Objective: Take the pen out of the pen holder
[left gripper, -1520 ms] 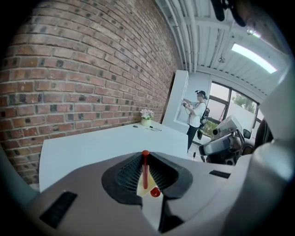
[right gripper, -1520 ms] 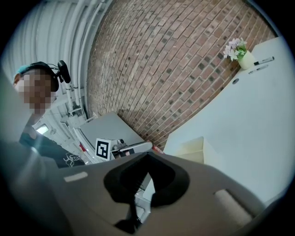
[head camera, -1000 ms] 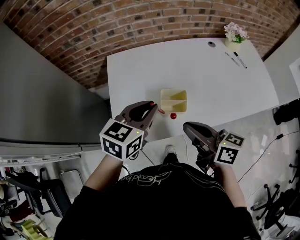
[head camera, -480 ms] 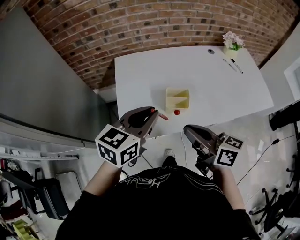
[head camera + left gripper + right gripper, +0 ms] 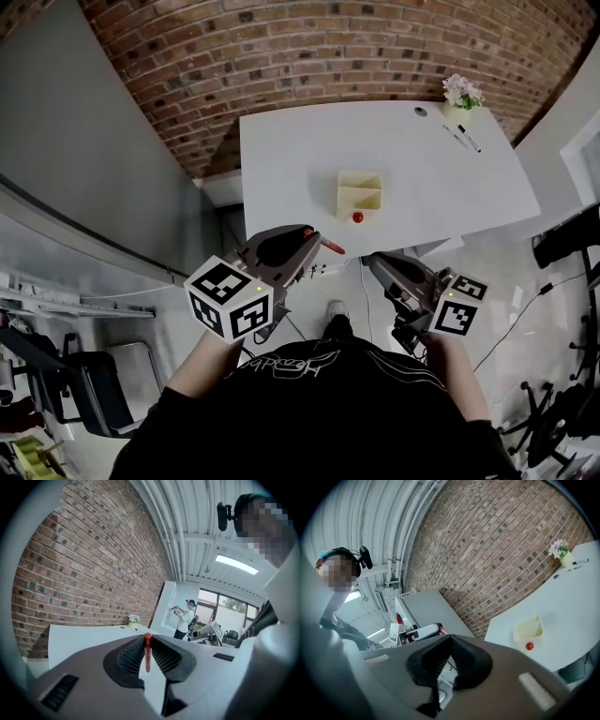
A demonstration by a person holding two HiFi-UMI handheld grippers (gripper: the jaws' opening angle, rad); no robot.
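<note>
A pale yellow pen holder [image 5: 359, 191] stands on the white table [image 5: 300, 150], also visible in the right gripper view [image 5: 528, 629]. A small red round thing [image 5: 357, 217] lies just in front of it. My left gripper [image 5: 314, 235] is off the table's near edge, shut on a red pen [image 5: 331, 247]. In the left gripper view that red pen [image 5: 147, 651] stands upright between the pads. My right gripper [image 5: 373, 261] hangs beside it, also short of the table, its jaws [image 5: 450, 637] together with nothing between them.
At the table's far right corner stand a small flower pot [image 5: 461, 93] and two pens [image 5: 465, 138]. A brick wall runs behind the table and a grey panel [image 5: 103, 159] stands to its left. Office chairs [image 5: 548, 422] sit on the floor. A person [image 5: 185, 618] stands far off.
Both grippers have drawn back from the table and risen a little, the left one still carrying the red pen. The table and pen holder now lie farther off.
</note>
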